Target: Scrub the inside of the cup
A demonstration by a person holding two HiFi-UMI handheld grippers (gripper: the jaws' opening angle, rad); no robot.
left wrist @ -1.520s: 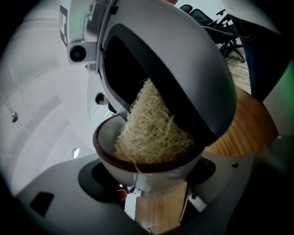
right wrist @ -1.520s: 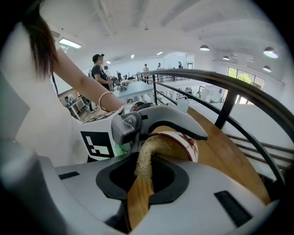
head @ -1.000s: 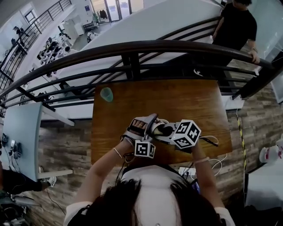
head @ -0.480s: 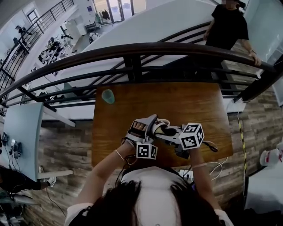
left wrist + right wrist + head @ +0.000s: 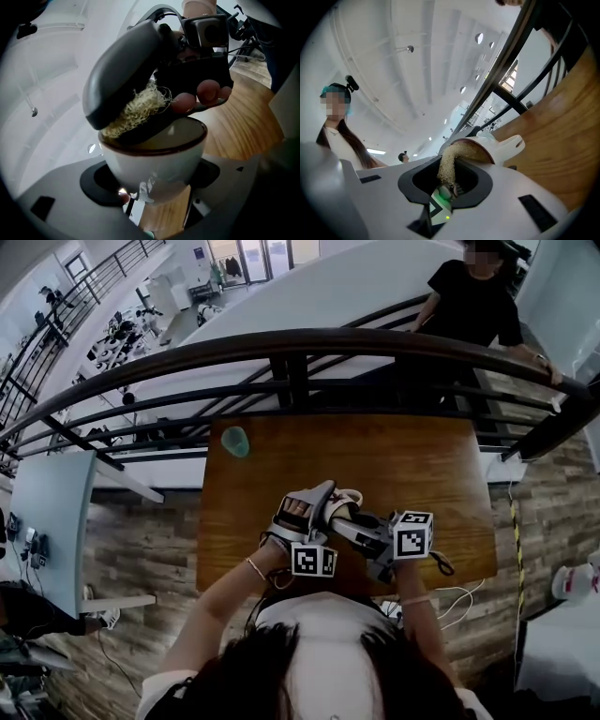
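Left gripper [image 5: 152, 180] is hugging the cup [image 5: 154, 154] in its fingers, right gripper [image 5: 447, 187] is pinching the scrubber [image 5: 449, 164] inside it; next I'm guessing sweeping round the wall.

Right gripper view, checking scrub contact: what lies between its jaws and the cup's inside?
Right gripper view: a tan fibrous scrub pad, clamped in the right gripper, reaches into the white ceramic cup.

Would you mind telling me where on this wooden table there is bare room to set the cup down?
The table is bare across its far half, from the teal object at the far-left corner to the right edge. The near edge is crowded: the left gripper, cup and right gripper meet there.
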